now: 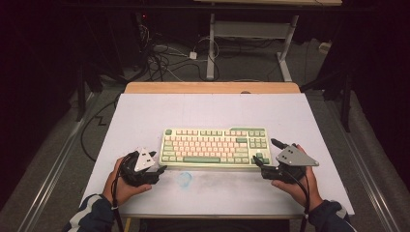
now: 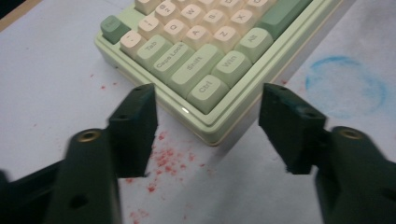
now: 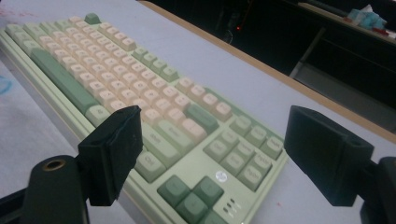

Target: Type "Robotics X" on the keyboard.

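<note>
**Approach to the keyboard ends**

Keyboard (image 1: 215,147) lies mid-table on the white sheet (image 1: 145,116). I hold the left gripper (image 1: 155,169) spread around its near-left corner, the right gripper (image 1: 267,155) spread over its right end. Next, I judge, both must close evenly.

One keyboard (image 1: 215,146); two claws: left claw (image 1: 162,168), right claw (image 1: 266,155); one blue ring mark (image 1: 184,179).

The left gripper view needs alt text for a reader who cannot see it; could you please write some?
Two open black jaws of the left gripper frame the near corner of a green and cream keyboard, by its Ctrl key, without touching it. Red specks and a faint blue ring mark stain the white table.
</note>
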Motion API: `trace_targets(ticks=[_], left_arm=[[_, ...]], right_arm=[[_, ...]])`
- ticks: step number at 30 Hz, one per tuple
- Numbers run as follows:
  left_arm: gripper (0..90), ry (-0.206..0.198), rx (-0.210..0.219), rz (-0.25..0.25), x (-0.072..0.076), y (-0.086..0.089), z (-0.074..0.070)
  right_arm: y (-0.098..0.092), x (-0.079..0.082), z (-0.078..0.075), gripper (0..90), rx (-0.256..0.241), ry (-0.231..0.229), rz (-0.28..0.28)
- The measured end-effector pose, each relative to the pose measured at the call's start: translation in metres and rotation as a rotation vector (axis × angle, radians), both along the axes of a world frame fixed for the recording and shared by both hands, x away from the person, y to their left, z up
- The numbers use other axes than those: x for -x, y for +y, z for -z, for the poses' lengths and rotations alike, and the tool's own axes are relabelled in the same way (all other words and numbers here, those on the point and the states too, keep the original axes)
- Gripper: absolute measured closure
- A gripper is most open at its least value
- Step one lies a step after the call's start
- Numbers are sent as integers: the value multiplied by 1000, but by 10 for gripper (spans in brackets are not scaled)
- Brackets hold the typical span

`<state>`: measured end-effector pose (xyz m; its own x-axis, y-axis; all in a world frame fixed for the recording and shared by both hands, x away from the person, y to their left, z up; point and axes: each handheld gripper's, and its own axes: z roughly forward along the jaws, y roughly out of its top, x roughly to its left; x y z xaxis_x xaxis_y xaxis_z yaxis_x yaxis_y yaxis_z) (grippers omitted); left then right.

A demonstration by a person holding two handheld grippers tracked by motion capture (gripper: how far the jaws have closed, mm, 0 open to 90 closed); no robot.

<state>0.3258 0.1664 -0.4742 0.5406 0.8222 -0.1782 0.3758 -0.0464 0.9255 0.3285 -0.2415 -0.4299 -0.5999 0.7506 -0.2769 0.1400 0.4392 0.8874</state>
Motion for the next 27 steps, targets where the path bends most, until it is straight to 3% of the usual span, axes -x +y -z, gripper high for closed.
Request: trace_targets(ticks=[7,10,13,27], left_arm=[[676,25,-11,9,-2,-3,-4],[781,23,-40,20,-4,-6,-5],[857,23,-44,26,-7,-11,-10],[875,38,-43,104,-34,-57,-28]], right_arm=[[-7,14,13,209,22,11,15],[-8,19,16,213,34,27,10],[-8,24,18,216,70,16,13],[-8,23,19,217,72,31,6]])
